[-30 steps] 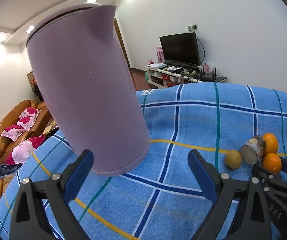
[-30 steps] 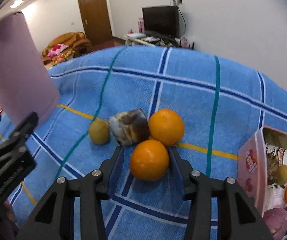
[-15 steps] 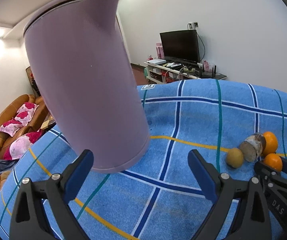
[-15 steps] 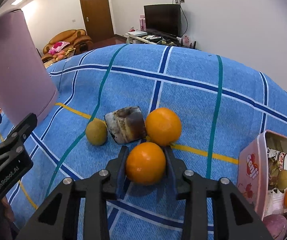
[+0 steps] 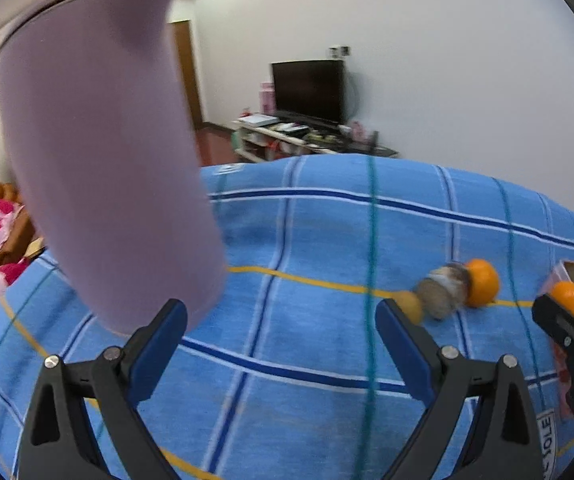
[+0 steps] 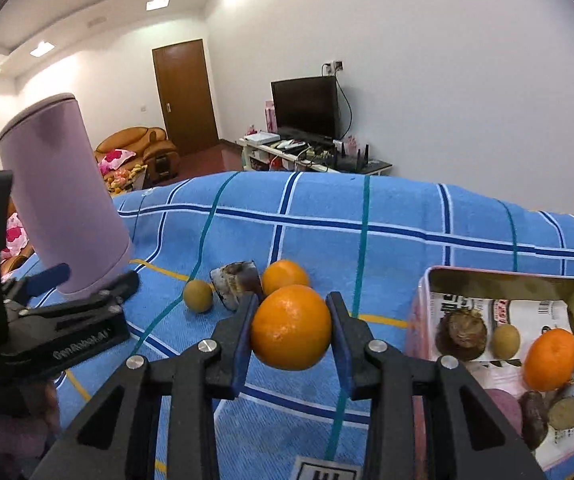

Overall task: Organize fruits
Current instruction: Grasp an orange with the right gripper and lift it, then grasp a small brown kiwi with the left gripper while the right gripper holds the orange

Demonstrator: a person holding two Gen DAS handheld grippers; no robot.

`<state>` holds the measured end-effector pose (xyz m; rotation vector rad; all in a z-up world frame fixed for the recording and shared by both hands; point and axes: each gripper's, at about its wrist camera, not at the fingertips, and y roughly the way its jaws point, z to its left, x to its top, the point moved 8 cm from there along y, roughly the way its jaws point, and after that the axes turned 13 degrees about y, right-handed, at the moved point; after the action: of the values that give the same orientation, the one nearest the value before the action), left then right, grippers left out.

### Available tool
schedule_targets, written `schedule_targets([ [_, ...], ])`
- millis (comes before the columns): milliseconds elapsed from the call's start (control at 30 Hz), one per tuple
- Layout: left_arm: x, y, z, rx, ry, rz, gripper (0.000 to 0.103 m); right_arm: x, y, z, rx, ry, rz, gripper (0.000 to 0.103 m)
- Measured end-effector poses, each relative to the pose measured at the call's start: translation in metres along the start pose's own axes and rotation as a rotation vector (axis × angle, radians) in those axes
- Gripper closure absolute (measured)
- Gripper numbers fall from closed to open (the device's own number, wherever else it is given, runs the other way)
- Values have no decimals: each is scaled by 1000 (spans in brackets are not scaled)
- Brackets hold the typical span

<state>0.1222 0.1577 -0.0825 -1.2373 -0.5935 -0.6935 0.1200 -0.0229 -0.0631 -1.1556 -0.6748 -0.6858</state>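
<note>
Right gripper (image 6: 290, 326): jaws clenched on round orange fruit (image 6: 291, 328), lifted left of open pink tin box (image 6: 423, 300) | Left gripper (image 5: 281, 330): jaws released, empty, beside tall lilac jug (image 5: 103, 184)

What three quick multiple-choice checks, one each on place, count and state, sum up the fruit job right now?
1. The second orange lies
A. in the tin
B. on the cloth beside the brown chunk
C. on the purple jug

2. Oranges in the pink tin:
A. none
B. one
C. three

3. The right gripper is
A. open, empty
B. shut on the jug
C. shut on an orange

Answers: 1 B, it rests on the blue blanket. 2 B, a single orange shows inside. 3 C, both fingers press the held orange.
</note>
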Motion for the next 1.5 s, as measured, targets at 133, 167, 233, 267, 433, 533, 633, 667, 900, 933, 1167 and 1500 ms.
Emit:
schedule_targets([
  [133, 3, 3, -25, -72, 67, 16, 20, 2, -7, -1, 10, -3, -10, 66],
  [167, 5, 5, -34, -104, 90, 24, 21, 3, -8, -3, 14, 2, -11, 66],
  [233, 8, 7, -43, -135, 121, 31, 30, 5, -10, -5, 21, 14, -15, 66],
  [267, 10, 8, -47, -148, 137, 34, 32, 4, -12, -7, 22, 18, -15, 66],
  [433, 19, 21, -63, -174, 229, 63, 46, 5, -10, -16, 19, 61, 0, 66],
  [533, 26, 27, -75, -224, 251, 81, 56, 7, -7, -18, 18, 74, 2, 66],
  [633, 31, 33, -84, -229, 293, 89, 59, 9, -6, -20, 21, 87, 6, 66],
  [667, 31, 35, -85, -240, 292, 96, 59, 9, -5, -20, 22, 92, 10, 66],
  [900, 26, 44, -90, -359, 214, 124, 68, 10, 1, -20, 22, 101, 26, 66],
  [933, 27, 44, -90, -355, 212, 124, 71, 10, 2, -20, 23, 101, 27, 66],
  [1167, 36, 39, -88, -343, 215, 83, 73, 11, 5, -21, 28, 108, 29, 66],
  [1500, 32, -18, -58, -187, 64, -98, 73, 13, -7, -17, 55, 89, -32, 66],
])
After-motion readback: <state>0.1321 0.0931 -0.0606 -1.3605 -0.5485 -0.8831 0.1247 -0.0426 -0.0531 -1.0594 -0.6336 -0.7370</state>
